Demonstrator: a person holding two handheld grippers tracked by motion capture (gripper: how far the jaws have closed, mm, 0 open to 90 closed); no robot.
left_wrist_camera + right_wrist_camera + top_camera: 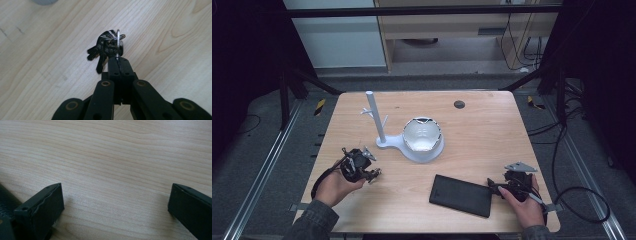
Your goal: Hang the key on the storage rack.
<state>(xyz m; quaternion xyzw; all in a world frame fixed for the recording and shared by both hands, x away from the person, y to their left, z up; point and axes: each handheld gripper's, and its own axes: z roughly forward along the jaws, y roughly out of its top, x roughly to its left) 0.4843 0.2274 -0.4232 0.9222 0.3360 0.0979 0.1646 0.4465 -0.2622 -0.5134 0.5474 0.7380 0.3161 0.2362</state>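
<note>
A bunch of dark keys [106, 47] hangs from a silver ring [117, 43], just above the wooden table [50, 37]. My left gripper [119, 59] is shut on that ring, its two jaws pressed together. From above, the left gripper [364, 170] sits at the table's front left with the keys [374, 175] at its tip. At the front right, my right gripper [496, 187] rests low over the wood, beside a flat black case [460, 195]. Its jaws stand wide apart in the right gripper view [116, 200], with bare wood between them.
A white stand with a tall pegged pole [376, 117] and a round white dish [422, 134] occupies the table's middle. A small dark disc [459, 104] lies near the far edge. The black case's corner [6, 202] shows by the right gripper's left jaw.
</note>
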